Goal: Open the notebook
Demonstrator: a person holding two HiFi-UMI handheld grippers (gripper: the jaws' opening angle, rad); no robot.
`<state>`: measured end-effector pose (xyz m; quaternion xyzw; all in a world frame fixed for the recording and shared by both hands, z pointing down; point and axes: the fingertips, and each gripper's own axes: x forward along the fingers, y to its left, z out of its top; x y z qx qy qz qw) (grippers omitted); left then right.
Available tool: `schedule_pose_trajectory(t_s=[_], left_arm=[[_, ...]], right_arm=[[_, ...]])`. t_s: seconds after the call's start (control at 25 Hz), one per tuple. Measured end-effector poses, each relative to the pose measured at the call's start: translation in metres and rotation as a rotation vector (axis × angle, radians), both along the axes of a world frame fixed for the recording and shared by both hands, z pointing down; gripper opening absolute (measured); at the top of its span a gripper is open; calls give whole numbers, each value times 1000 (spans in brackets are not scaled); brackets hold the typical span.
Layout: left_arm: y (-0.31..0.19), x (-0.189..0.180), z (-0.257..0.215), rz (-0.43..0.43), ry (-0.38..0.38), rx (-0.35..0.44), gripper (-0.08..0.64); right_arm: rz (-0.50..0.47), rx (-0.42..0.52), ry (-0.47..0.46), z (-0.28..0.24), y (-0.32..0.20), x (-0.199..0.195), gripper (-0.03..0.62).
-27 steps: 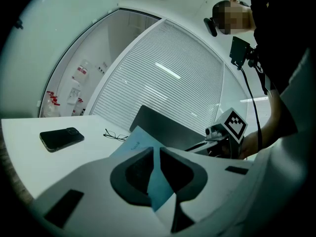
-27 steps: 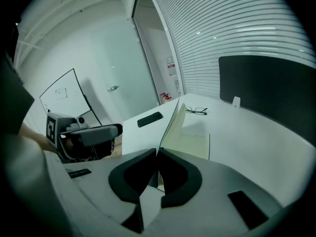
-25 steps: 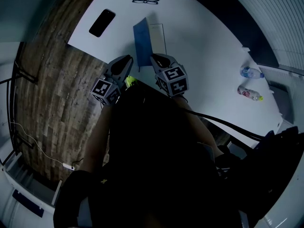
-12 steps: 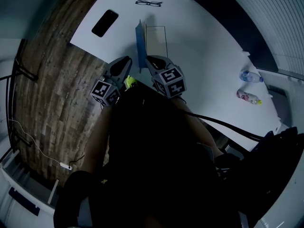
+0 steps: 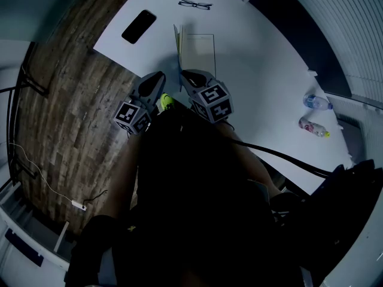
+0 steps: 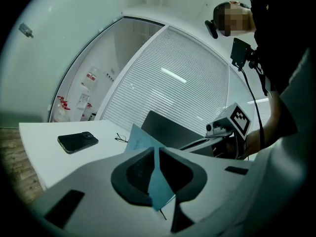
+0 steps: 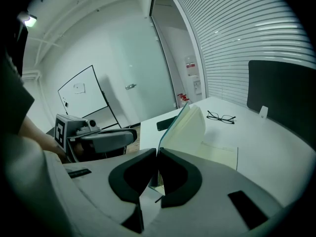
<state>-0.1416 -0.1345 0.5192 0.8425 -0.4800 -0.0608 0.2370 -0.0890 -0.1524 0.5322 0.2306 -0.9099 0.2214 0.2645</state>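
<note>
The notebook [image 5: 197,51] lies on the white table [image 5: 257,58] with its blue cover [image 5: 178,45] standing about upright on its left side, edge-on from above. My right gripper [image 5: 187,76] is shut on the cover's near edge. In the right gripper view the cover [image 7: 173,125] runs down into the closed jaws [image 7: 157,154], and a few cream pages [image 7: 192,127] rise with it above the flat page [image 7: 219,154]. My left gripper [image 5: 158,81] hovers at the table's edge just left of the cover, shut and holding nothing. From its own view [image 6: 155,152] the blue cover [image 6: 140,139] shows beyond.
A black phone [image 5: 139,26] lies left of the notebook and a pair of glasses [image 5: 195,4] beyond it. Two small bottles [image 5: 316,102] [image 5: 314,127] lie far right on the table. Wooden floor [image 5: 72,100] is left of the table's edge.
The blue cover has swung up from a slant over the page to about upright. My right gripper has shifted left with it; the left gripper has barely moved.
</note>
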Motion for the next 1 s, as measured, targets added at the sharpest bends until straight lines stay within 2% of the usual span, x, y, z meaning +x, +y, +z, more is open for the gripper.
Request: schedule_pose_trajectory(t_s=[0.2, 1.0], left_arm=[[6, -9, 0, -25, -7, 5, 8], [19, -39, 10, -110, -21, -17, 6]], right_arm=[[-28, 1, -7, -1, 4, -12, 48], [-141, -30, -15, 14, 16, -56, 48]])
